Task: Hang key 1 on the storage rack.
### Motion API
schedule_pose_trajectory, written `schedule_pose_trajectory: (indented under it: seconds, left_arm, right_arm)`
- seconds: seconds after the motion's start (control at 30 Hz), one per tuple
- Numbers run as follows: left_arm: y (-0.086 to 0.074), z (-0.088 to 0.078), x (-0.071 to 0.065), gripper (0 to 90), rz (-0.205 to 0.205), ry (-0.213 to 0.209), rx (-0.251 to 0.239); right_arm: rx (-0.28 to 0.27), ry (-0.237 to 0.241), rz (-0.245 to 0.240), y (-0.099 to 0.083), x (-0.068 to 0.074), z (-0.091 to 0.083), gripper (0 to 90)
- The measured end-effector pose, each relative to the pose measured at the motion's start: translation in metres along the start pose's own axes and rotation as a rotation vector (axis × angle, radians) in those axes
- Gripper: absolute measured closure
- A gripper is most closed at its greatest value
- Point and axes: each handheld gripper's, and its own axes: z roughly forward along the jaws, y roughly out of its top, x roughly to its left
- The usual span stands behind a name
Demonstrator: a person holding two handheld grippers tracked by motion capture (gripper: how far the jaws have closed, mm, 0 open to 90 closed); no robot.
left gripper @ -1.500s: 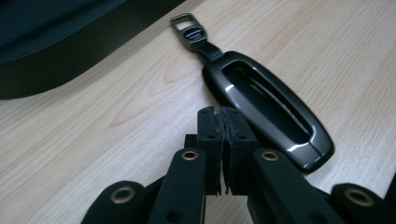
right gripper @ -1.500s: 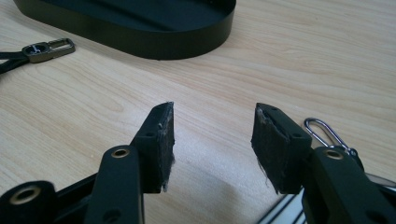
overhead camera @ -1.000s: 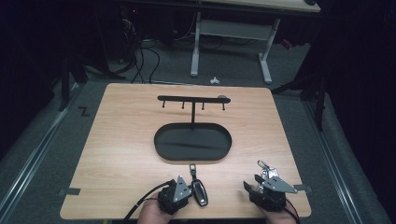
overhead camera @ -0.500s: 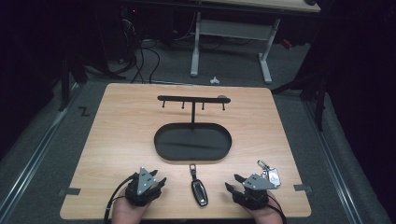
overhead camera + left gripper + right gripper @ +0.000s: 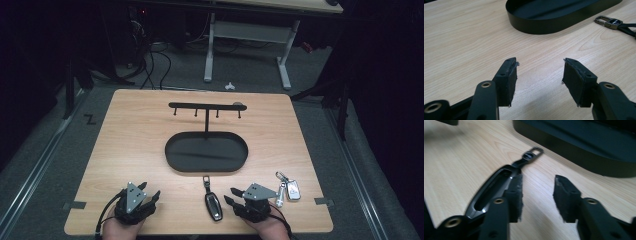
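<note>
A black oval tray (image 5: 206,152) lies mid-table with a black key rack (image 5: 206,106) standing behind it on a post. In front of the tray lies a black car key fob (image 5: 213,202) with a metal clip (image 5: 607,21) on a strap. A silver key bunch (image 5: 288,189) rests at the front right. My left gripper (image 5: 146,196) is open near the front left edge, nothing between its pads (image 5: 507,81). My right gripper (image 5: 231,198) is open just right of the fob (image 5: 491,190), which lies beside its left jaw.
The wooden table (image 5: 125,145) has tape marks at its front corners. Beyond its far edge are a dark floor, cables and a white desk frame (image 5: 250,35). The tray's wall (image 5: 574,147) rises close ahead of the right gripper.
My left gripper has slid left away from the fob. The right gripper has moved left, from beside the key bunch to next to the fob.
</note>
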Motion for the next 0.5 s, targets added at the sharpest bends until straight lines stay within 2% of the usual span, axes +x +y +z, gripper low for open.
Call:
schedule_pose_trajectory:
  seconds: [0.07, 0.17, 0.23, 0.27, 0.3, 0.4, 0.5]
  left_arm:
    - [-0.002, 0.000, 0.000, 44.8, 0.001, 0.002, 0.007]
    - [-0.002, 0.000, 0.000, 44.8, 0.006, 0.006, 0.010]
    - [-0.003, -0.001, 0.000, 44.8, 0.007, 0.007, 0.011]
    - [-0.003, -0.001, 0.000, 44.8, 0.007, 0.008, 0.010]
    - [-0.003, -0.001, 0.000, 44.8, 0.006, 0.007, 0.009]
    - [-0.003, -0.002, -0.001, 44.8, 0.006, 0.003, 0.006]
    - [-0.003, -0.002, -0.001, 44.8, 0.006, -0.001, 0.006]
  right_arm:
    - [-0.007, 0.034, -0.012, 0.003, 0.004, 0.001, 74.7]
    - [-0.009, 0.075, -0.023, 0.005, 0.010, 0.003, 82.0]
    - [-0.008, 0.089, -0.037, 0.006, 0.013, 0.004, 83.0]
    - [-0.004, 0.116, -0.055, 0.007, 0.019, 0.006, 84.0]
    - [-0.004, 0.116, -0.055, 0.007, 0.019, 0.006, 84.0]
    - [0.031, 0.149, -0.098, 0.008, 0.029, 0.012, 88.5]
    - [0.057, 0.141, -0.117, 0.007, 0.032, 0.015, 89.5]
